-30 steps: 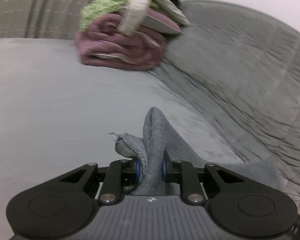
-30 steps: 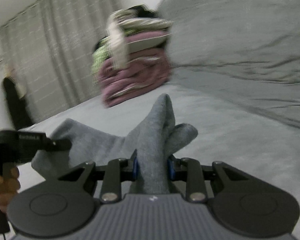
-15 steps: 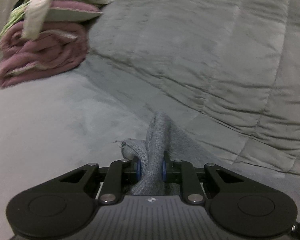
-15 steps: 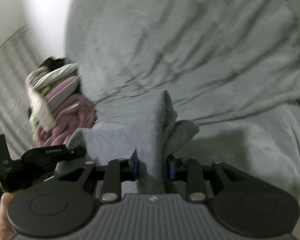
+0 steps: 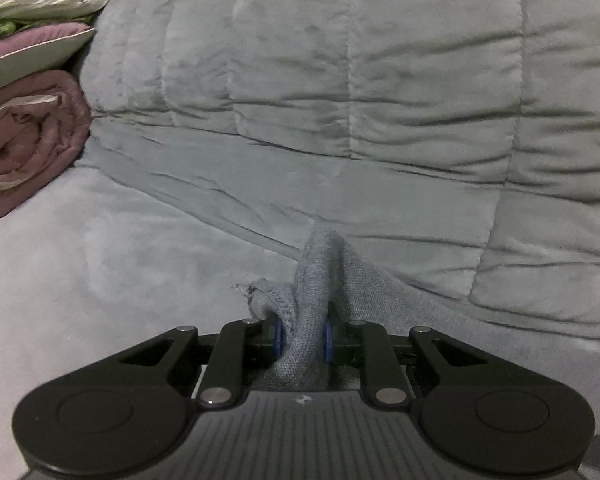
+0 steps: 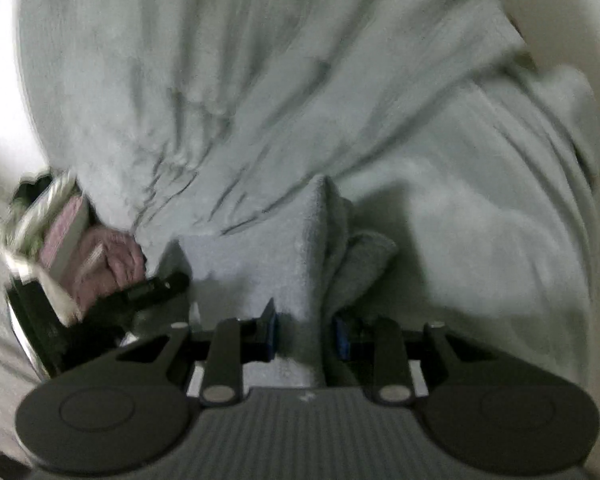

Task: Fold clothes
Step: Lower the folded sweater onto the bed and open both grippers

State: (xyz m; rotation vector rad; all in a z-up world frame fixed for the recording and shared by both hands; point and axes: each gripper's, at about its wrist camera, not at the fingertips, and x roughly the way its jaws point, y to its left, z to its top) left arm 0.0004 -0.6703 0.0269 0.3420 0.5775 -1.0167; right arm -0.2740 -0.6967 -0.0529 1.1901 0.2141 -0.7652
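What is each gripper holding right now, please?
Left gripper: shut on the grey garment.
Right gripper: shut on the same grey garment.

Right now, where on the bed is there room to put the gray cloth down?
The smooth flat part of the bed is bare, between the pile of folded clothes on the left and the puffy quilt behind. It is crowded by the pile. Both tools, left and right, grip the gray cloth.
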